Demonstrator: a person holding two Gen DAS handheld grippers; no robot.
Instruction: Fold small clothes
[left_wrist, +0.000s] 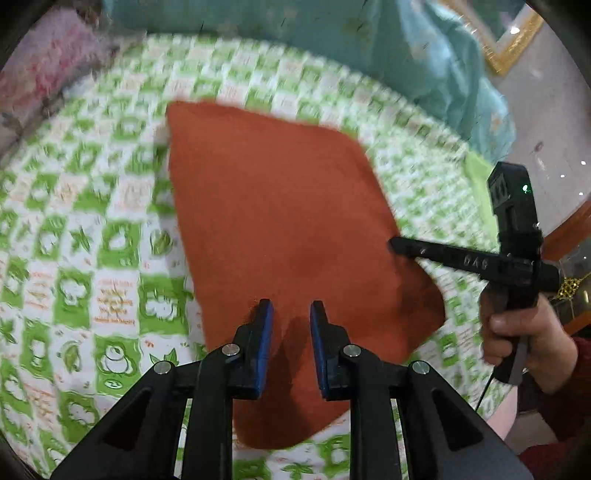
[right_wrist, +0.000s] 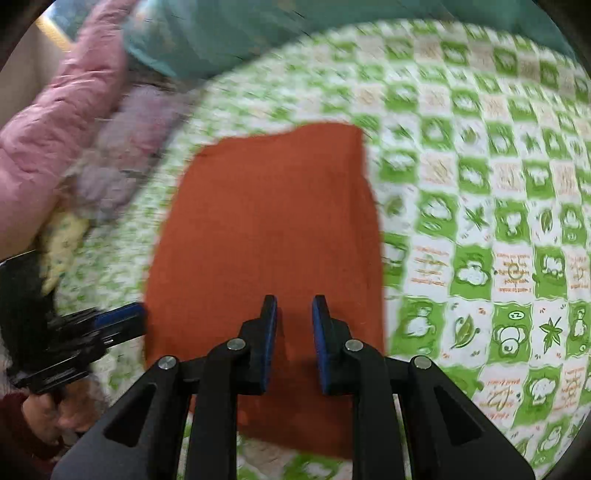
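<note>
Left wrist: both tools (left_wrist: 291, 308) (right_wrist: 294, 303) apart, prob above orange cloth (left_wrist: 280, 206), empty

Green-and-white checked bedsheet (left_wrist: 92, 229) spread under the gripper. Teal blanket (left_wrist: 332, 44) bunched ahead of it, pink quilted jacket (right_wrist: 55, 122) far left, gold picture frame (left_wrist: 513, 40) far right.

Left gripper (left_wrist: 291, 314): jaws point steeply downward, parted by a narrow gap, nothing between the pads. Right gripper (right_wrist: 294, 310): same downward pitch, jaws likewise slightly apart and empty. The right hand (left_wrist: 524, 339) grips its handle.
</note>
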